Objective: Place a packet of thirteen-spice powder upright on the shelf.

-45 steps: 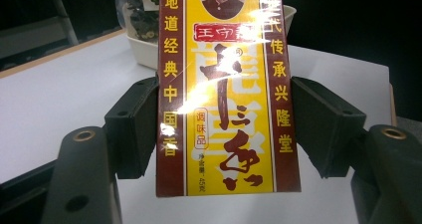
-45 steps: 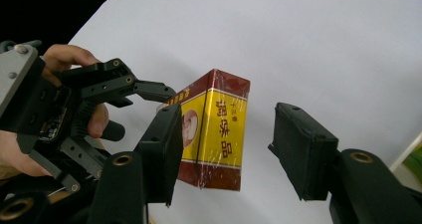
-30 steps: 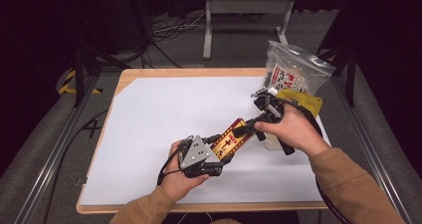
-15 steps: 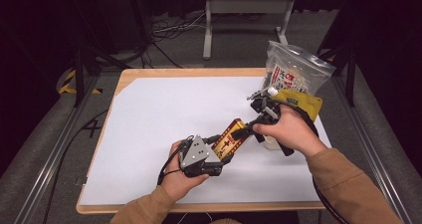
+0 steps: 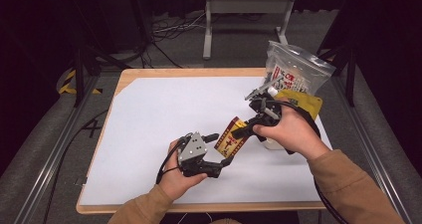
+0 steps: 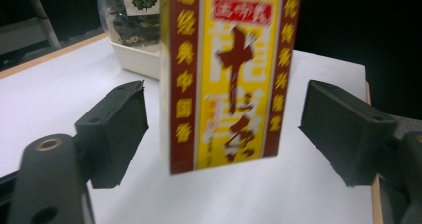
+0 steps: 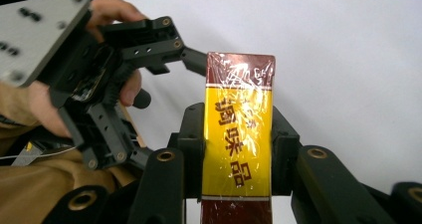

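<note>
Spice box hung above the worktop, clamped in our right gripper, its free end between our left gripper's spread jaws. To hand over cleanly, we judged the left should close squarely before the right released.

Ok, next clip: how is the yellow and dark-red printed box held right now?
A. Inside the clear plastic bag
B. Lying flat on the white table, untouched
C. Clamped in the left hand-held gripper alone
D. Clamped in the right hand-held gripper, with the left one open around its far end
D. The right hand-held gripper has its jaws pressed on both sides of the yellow and dark-red printed box, while the left hand-held gripper shows gaps on either side of it.
</note>
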A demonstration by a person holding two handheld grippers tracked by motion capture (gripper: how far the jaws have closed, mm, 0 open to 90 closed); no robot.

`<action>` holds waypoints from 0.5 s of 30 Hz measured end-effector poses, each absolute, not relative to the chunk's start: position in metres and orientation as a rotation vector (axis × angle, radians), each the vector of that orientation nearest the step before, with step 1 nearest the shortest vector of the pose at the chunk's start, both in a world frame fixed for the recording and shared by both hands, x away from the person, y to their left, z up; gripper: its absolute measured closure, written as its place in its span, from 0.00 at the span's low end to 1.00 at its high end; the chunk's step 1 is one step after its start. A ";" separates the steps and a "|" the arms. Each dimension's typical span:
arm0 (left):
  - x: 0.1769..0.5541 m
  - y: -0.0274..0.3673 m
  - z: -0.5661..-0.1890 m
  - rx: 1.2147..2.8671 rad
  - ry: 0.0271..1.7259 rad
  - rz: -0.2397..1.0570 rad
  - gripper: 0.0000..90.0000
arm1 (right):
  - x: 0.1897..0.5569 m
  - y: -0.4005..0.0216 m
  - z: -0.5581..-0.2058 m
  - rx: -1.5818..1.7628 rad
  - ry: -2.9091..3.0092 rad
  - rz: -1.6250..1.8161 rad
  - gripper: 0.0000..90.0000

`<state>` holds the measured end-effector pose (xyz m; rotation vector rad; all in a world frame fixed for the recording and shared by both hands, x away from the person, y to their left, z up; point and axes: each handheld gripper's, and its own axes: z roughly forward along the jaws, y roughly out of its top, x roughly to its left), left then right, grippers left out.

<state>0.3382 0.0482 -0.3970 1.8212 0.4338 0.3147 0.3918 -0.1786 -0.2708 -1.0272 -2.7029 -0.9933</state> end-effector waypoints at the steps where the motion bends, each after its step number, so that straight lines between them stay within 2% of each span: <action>1: 0.338 0.048 -0.397 1.821 0.434 0.315 0.19 | 0.392 -0.179 -0.271 -1.027 -2.703 -0.993 0.76; 15: 0.348 0.077 -0.387 1.844 0.478 0.310 0.15 | 0.389 -0.202 -0.242 -0.874 -2.915 -0.981 0.76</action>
